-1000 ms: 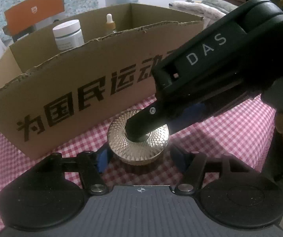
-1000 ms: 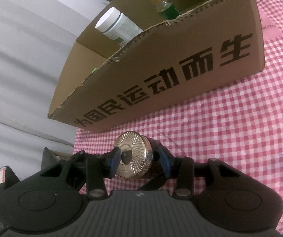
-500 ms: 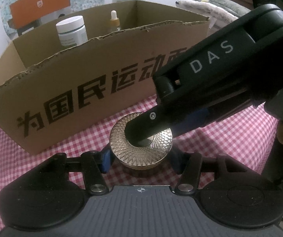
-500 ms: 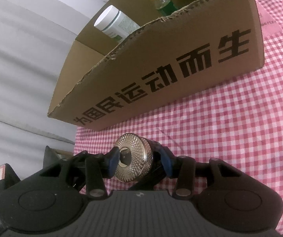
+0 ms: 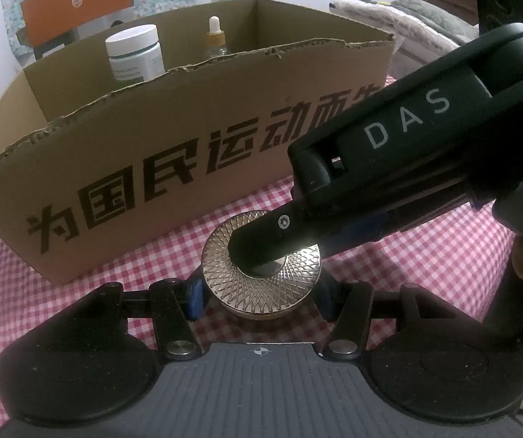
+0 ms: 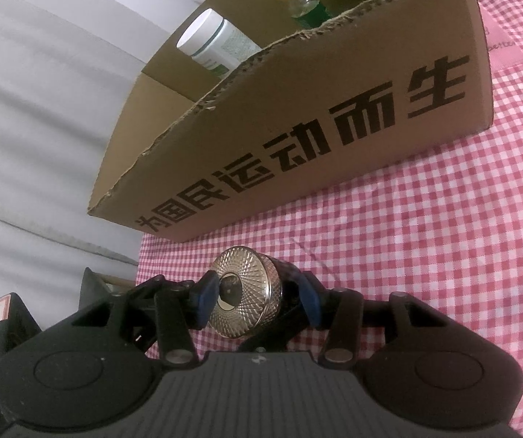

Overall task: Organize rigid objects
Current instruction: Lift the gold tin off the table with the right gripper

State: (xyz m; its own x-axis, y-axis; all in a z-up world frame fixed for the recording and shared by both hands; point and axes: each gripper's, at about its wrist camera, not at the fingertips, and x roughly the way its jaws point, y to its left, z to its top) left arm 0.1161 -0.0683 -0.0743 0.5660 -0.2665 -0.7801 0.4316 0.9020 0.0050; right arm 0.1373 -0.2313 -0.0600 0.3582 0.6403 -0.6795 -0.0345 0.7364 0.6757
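The gold jar (image 5: pixel 261 273) with the knurled lid is sitting between the 2 blue pads of the left hand-held gripper (image 5: pixel 259 297), low over the red-checked cloth (image 5: pixel 425 255) on the desk, just in front of the cardboard box (image 5: pixel 152 168). In the left wrist view the pads are lying against both sides of the jar, so the left hand-held gripper is grasping it by the sides.

The right hand-held gripper (image 6: pixel 257 294) is reaching in from the right. One blue fingertip (image 6: pixel 208 292) is pressing on the centre of the lid, the other is sitting behind the jar's dark base, so it is clenching the jar top to bottom. In the right wrist view the jar (image 6: pixel 246 292) is appearing tilted on its side with the lid facing the camera. In the left wrist view the right hand-held gripper (image 5: pixel 257 255) is covering the lid's middle, its black body marked "DAS".

The box is standing open on the cloth with black printed characters running along its near wall (image 6: pixel 334 138). Inside, a white-capped bottle (image 5: pixel 133 56) and a dropper bottle (image 5: pixel 215 38) are standing upright near the far wall, apart from each other.

An orange chair back (image 5: pixel 75 3) is showing beyond the box, and folded fabric (image 5: pixel 407 18) is lying to the right behind it.
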